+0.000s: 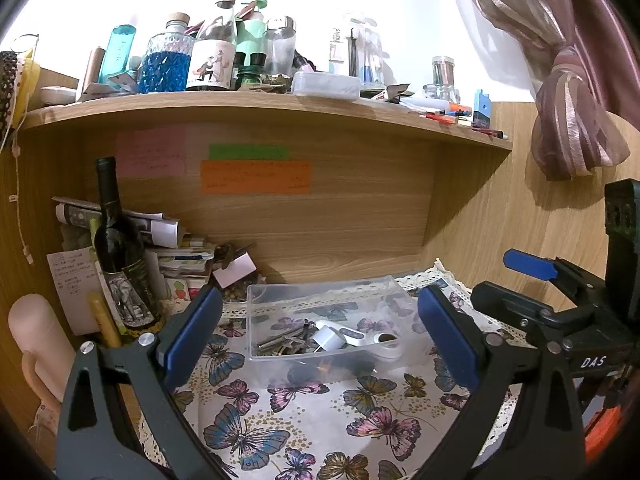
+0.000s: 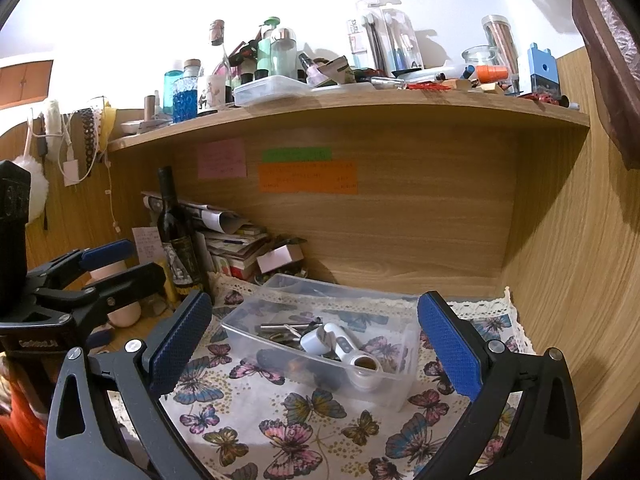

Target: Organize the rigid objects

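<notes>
A clear plastic box [image 1: 260,300] stands on the butterfly cloth [image 1: 300,420], seen also in the right wrist view [image 2: 404,340]. Inside lie several metal keys [image 1: 280,345], a white round part [image 1: 329,338] and a white flat tool [image 1: 378,340]; the same keys [image 2: 280,330] and white pieces [image 2: 340,342] show in the right wrist view. My left gripper [image 1: 320,332] is open and empty, hovering in front of the box. My right gripper [image 2: 316,340] is open and empty, also just before the box. Each gripper shows at the other view's edge.
A dark wine bottle [image 1: 120,252] stands left of the box beside a stack of papers [image 1: 176,252]. A pink cup [image 1: 32,332] is at far left. A wooden shelf [image 1: 280,104] overhead carries several bottles and jars. A wooden side wall [image 2: 568,260] closes the right.
</notes>
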Available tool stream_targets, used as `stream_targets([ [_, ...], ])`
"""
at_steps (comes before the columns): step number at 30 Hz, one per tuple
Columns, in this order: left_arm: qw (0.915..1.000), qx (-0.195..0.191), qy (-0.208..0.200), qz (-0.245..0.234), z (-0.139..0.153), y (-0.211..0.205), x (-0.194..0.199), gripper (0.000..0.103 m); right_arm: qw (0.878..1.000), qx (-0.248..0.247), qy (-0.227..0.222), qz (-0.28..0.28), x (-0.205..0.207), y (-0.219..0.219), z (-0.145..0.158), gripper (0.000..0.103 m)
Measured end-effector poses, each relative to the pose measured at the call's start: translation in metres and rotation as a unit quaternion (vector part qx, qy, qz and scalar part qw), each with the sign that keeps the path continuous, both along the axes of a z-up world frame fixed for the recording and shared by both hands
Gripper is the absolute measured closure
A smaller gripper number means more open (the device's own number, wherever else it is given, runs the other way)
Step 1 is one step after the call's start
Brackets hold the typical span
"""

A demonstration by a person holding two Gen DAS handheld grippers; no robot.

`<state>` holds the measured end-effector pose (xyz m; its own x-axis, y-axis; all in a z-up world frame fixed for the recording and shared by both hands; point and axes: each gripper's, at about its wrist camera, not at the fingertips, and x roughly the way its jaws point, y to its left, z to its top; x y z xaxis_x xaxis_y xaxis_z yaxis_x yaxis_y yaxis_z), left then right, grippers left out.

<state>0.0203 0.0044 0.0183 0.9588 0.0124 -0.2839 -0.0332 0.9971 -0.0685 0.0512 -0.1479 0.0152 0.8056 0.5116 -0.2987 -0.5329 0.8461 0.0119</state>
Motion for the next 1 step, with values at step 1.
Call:
stream_targets([
  [1, 1.0, 0.001, 0.0, 0.0, -0.0001, -0.0006, -0.0002, 0.003, 1.0, -0.001, 0.0, 0.0, 0.0002, 0.0, -0.0002, 0.0],
])
